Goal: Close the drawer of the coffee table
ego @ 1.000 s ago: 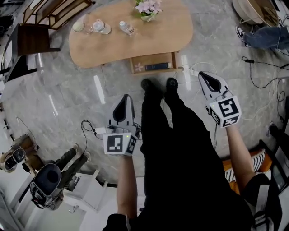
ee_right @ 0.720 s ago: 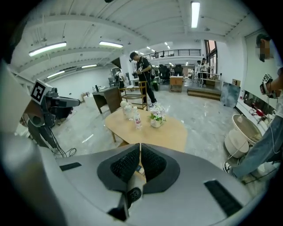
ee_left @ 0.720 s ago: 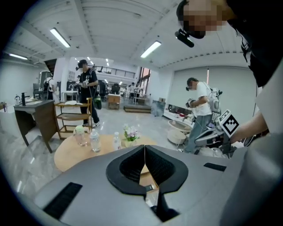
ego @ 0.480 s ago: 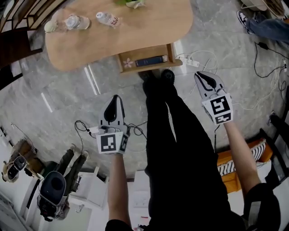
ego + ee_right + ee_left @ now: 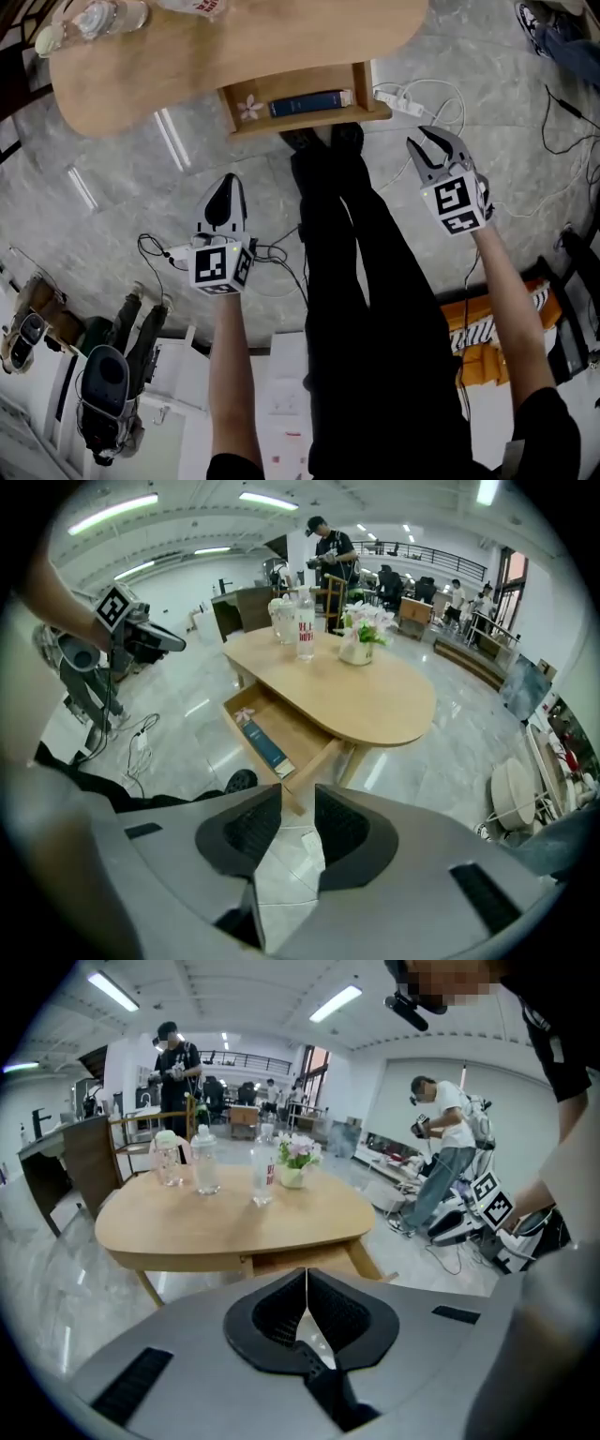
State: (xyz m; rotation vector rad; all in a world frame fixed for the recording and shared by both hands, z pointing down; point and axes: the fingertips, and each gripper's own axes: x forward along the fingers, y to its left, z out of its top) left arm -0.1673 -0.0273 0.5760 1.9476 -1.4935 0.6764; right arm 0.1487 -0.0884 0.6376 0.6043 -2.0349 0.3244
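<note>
The oval wooden coffee table (image 5: pixel 234 52) lies along the top of the head view. Its drawer (image 5: pixel 309 120) is pulled out toward me and holds a dark blue book (image 5: pixel 305 102). My left gripper (image 5: pixel 227 182) is shut and empty, over the floor to the left of my legs and short of the table. My right gripper (image 5: pixel 437 139) hangs right of the drawer, above the floor. Its jaws have just been opening and nothing is between them. In the right gripper view the drawer (image 5: pixel 246 711) and book (image 5: pixel 265 746) lie beyond the parted jaws of the right gripper (image 5: pixel 297 803). The left gripper (image 5: pixel 307 1277) faces the table (image 5: pixel 234 1227).
Bottles (image 5: pixel 205 1160) and a flower pot (image 5: pixel 293 1159) stand on the tabletop. My black shoes (image 5: pixel 323 138) are right in front of the drawer. A white power strip (image 5: pixel 397 98) and cables lie on the marble floor to its right. Other people (image 5: pixel 441 1166) stand farther off.
Both grippers have sunk lower and come nearer the table. The right gripper's jaws, closed before, now stand apart. The drawer stays pulled out.
</note>
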